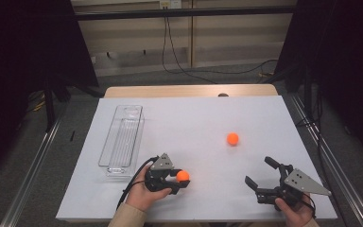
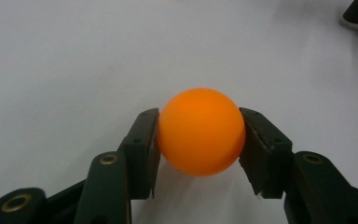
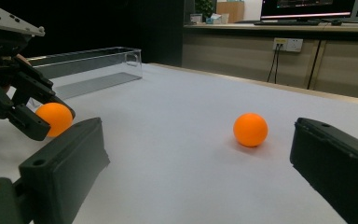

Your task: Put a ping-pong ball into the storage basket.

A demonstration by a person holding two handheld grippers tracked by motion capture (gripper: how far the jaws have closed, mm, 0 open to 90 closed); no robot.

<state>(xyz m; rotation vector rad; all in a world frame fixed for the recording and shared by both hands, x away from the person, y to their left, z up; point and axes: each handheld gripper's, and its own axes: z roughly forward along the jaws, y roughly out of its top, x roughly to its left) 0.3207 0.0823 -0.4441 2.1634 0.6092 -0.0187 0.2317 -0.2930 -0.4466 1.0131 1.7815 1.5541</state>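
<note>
Left claw point(image 1: 178, 182): near desk edge, left of centre, gripped by a hand point(image 1: 139, 194) from below — jaws clamped on either side of an orange ball, pads pressed to its flanks in the left gripper view.
Held ball point(image 2: 200, 131): caught between both pads of the left claw, low over the white surface; seen from the right gripper view tucked between those jaws at far left point(image 3: 55, 118).
Right claw point(image 1: 263, 176): near edge, right side, held by the other hand point(image 1: 295, 210) — jaws spread wide, nothing between them, well apart from the left claw.
Desk point(image 1: 194, 123): white sheet over a wooden top, wood showing along the far edge.
Loose ball point(image 1: 232, 138): orange, resting alone on the sheet, beyond the right claw and a little to its left; framed between the open jaws in the right gripper view point(image 3: 250, 129), touching neither.
Clear tray point(image 1: 122, 140): long, transparent, ridged floor, lengthwise along the left side of the sheet, just beyond the left claw and apart from it.
Background: dark curtains either side, cables trailing over grey floor beyond the desk.
</note>
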